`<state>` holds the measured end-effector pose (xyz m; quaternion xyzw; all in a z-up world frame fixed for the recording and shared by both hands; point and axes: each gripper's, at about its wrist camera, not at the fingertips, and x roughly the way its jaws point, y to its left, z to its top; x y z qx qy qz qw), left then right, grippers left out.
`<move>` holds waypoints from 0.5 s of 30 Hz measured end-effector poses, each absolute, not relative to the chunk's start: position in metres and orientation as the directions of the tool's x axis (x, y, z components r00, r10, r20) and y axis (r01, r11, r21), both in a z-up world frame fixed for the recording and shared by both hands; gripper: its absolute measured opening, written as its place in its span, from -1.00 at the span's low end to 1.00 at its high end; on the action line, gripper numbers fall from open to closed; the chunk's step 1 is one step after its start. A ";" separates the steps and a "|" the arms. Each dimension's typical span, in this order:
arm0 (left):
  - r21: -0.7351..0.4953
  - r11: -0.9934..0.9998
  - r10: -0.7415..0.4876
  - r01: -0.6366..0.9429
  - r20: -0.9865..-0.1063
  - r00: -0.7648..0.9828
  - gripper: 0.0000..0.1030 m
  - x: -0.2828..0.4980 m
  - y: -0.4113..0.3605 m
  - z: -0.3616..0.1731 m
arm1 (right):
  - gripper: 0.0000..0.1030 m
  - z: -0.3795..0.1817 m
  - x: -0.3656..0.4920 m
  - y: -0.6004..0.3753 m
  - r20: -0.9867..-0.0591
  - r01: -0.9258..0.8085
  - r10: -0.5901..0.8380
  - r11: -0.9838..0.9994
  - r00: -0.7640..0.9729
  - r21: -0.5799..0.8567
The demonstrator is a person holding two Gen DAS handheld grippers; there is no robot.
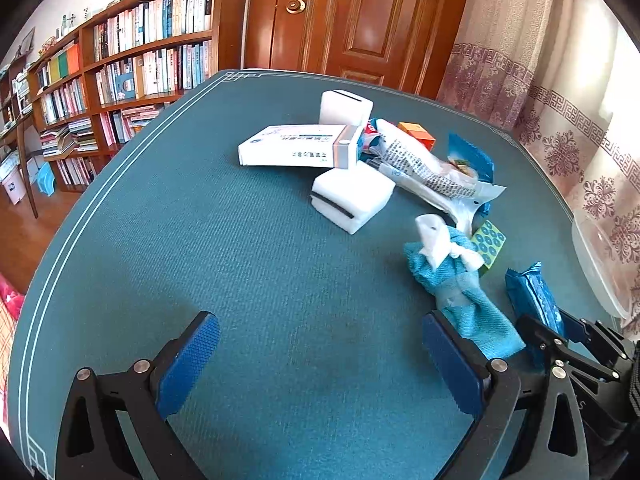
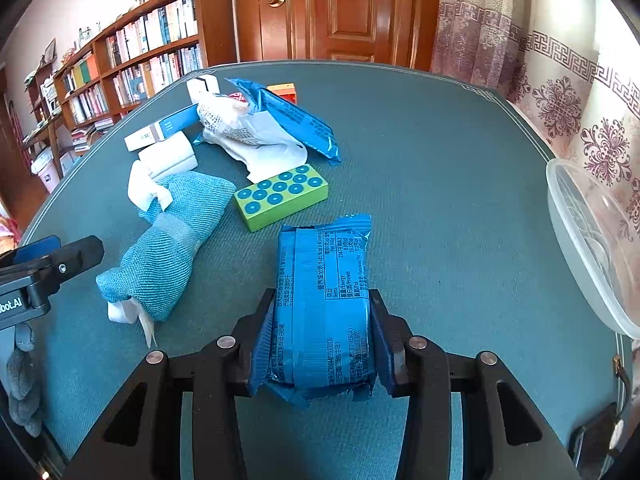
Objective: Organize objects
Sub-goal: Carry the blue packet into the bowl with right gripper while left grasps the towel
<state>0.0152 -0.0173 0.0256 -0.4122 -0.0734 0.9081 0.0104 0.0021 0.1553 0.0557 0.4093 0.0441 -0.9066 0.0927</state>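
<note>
The left gripper (image 1: 320,364) hung wide, nothing between its blue pads, low over bare mat (image 1: 224,248) at six o'clock of its own view. Up at twelve sat the clutter: a white box (image 1: 298,148) resting across two foam blocks (image 1: 352,194), with printed bags (image 1: 424,168) spilling off toward one o'clock. Nearer, at three o'clock, lay the rolled teal cloth (image 1: 456,288) with white paper tucked in its top, its end just beside the left gripper's right pad.

Across to the right-hand view: cloth (image 2: 168,248) at nine o'clock, the green block (image 2: 282,196) with blue dots at eleven, just beside it. Dead centre, the catch: the right gripper (image 2: 322,334) had its jaws squeezed onto the blue wrapper (image 2: 324,300), pads pressing both long sides, the pack still lying flat on the mat. Out at three o'clock waited the clear tub (image 2: 580,240), at the table's edge.

By my reading, that was the grasp stage of sorting one snack, done and secure. The next move looked like a lift clear of the mat, then a carry toward three o'clock, high enough to pass the tub's rim. The foil looked slippery and crushable, so a steady squeeze mattered.
</note>
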 end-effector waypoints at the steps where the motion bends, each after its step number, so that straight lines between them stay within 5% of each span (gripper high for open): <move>1: -0.145 -0.989 0.091 0.028 -0.747 -0.658 1.00 0.014 -0.013 0.028 | -0.14 0.056 0.001 0.157 -0.749 0.202 -0.133 -0.979 -0.649 -0.002; 15: -0.124 -0.991 0.127 -0.048 -0.767 -0.629 0.99 -0.019 0.040 0.038 | -0.14 0.053 0.005 0.160 -0.736 0.225 -0.153 -0.974 -0.659 0.001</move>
